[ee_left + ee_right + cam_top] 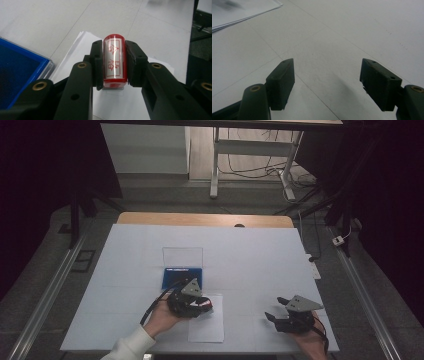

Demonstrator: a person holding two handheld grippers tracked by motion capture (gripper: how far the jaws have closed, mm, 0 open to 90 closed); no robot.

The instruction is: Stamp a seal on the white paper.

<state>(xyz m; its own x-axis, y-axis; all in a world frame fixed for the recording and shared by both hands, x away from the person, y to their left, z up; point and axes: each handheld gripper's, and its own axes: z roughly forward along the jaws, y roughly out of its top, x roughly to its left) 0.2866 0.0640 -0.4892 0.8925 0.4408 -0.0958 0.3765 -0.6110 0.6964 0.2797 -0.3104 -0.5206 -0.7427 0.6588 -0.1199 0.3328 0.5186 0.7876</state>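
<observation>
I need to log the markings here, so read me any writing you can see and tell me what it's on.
"合格", two red characters one above the other in a red frame, on the red stamp held in the left claw.
Blue ink pad case: a dark strip on it, too small to read.
Paper sheets: no writing visible.

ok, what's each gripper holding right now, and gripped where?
Left gripper clamps a red stamp by the two long sides of its barrel, over the paper sheets. Right gripper is open and holds nothing.
</observation>
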